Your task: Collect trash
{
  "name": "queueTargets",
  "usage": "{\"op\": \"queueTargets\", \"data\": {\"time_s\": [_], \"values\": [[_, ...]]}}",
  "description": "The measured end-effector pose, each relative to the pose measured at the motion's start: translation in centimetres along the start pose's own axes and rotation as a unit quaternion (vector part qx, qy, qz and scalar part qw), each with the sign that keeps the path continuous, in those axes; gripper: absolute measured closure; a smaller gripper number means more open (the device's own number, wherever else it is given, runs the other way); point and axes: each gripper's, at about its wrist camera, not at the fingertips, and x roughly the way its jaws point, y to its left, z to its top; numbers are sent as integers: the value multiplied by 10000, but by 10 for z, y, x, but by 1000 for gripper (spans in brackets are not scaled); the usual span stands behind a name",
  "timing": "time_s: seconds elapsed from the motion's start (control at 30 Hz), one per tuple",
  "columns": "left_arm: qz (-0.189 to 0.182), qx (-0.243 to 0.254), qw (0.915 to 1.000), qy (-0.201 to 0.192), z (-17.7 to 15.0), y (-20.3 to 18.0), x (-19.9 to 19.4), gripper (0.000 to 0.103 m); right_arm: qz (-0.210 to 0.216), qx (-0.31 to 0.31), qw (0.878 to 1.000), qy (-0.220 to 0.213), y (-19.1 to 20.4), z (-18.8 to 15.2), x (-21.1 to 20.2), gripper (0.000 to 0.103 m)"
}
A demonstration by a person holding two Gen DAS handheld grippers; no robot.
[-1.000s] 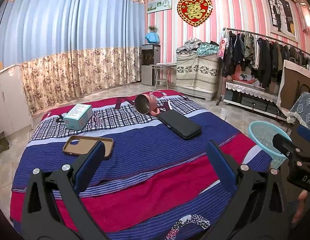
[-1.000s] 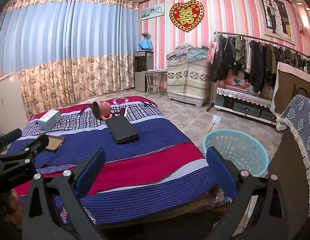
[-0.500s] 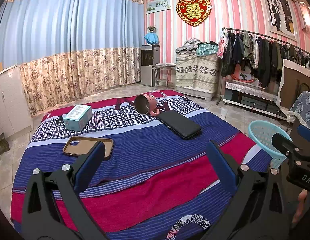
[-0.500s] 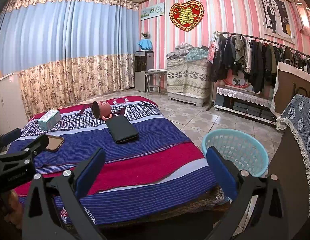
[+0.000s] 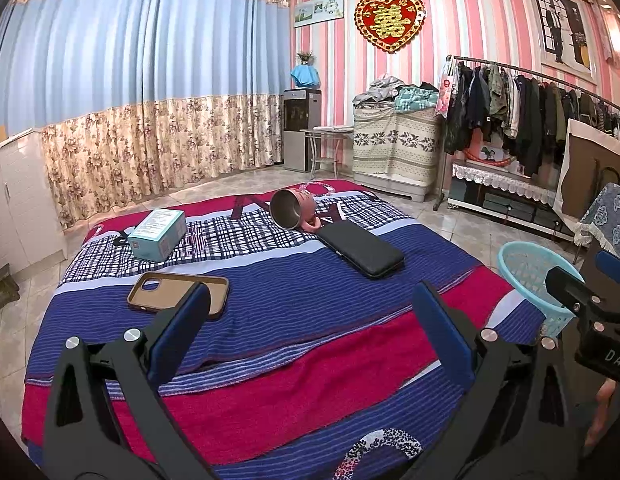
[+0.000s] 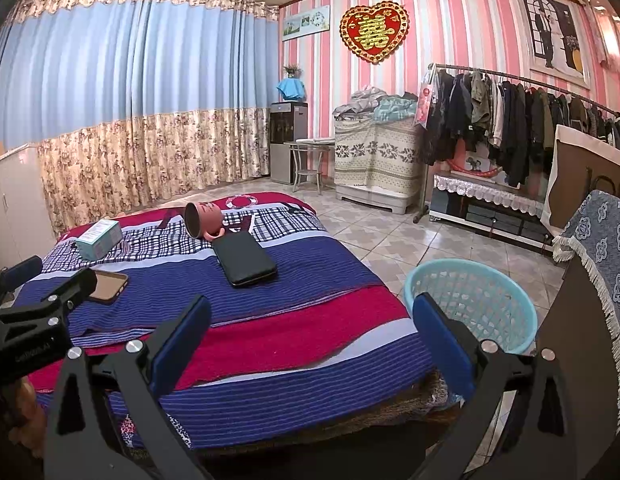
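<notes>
The round pale-blue plastic mesh basket [image 6: 470,304] stands on the tiled floor just beside the striped bed [image 5: 269,320], nothing visible inside. On the bed lie a teal carton [image 5: 157,234], tan phone case [image 5: 177,291], tipped pink mug [image 5: 295,209] and black wallet [image 5: 362,249]. Both the left gripper [image 5: 310,320] and right gripper [image 6: 310,320] hover released, holding nothing. Picking looks pending or between items.

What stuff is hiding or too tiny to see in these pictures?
- Basket: in the left wrist view the right gripper covers its right side.
- Basket bottom: in the right wrist view, a gripper finger hides part of it.
- Teal box: print too small to read in either view.
- Phone case: partly behind the left gripper in the right wrist view.
</notes>
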Motion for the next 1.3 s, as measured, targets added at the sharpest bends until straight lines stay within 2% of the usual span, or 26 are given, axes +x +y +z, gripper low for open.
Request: {"op": "queueTargets", "data": {"time_s": [1.3], "values": [[27,8,10000,-34,2,7,2,5,7,7,10000,17,1,-3,3,5]]}}
